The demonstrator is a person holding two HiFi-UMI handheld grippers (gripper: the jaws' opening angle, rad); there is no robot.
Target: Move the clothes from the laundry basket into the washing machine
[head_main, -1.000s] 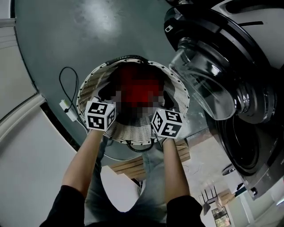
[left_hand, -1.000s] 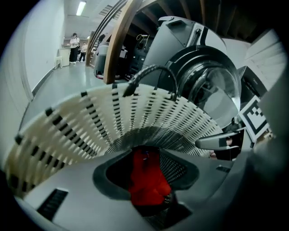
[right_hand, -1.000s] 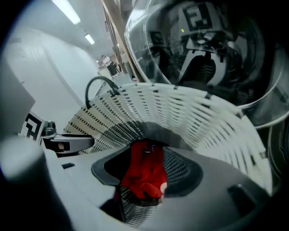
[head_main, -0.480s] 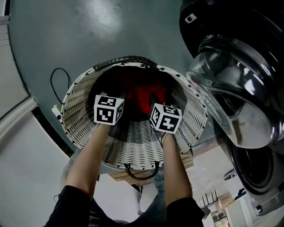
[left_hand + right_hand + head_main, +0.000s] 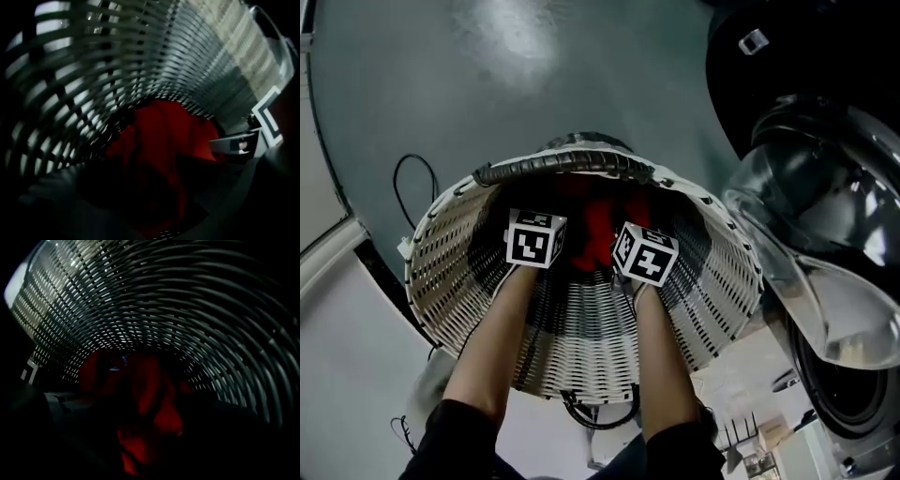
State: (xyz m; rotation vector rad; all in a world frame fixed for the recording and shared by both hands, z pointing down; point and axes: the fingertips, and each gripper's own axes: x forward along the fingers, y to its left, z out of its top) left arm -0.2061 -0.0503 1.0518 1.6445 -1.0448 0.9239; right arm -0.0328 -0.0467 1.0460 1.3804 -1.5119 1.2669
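At the bottom of the head view, two forearms reach into the white wicker laundry basket (image 5: 441, 267). Side by side deep inside it, the left claw (image 5: 542, 225) and right claw (image 5: 636, 246) each have their jaws apart over the red garment (image 5: 598, 223), which lies at the basket's far end. At the right edge, the washing machine (image 5: 839, 384) stands with its door (image 5: 825, 234) open.

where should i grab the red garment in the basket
Pinch a raised fold near the middle of the red garment, coming in through the mouth of the basket: it lies crumpled at the bottom with woven walls all round, so probably no side approach works.
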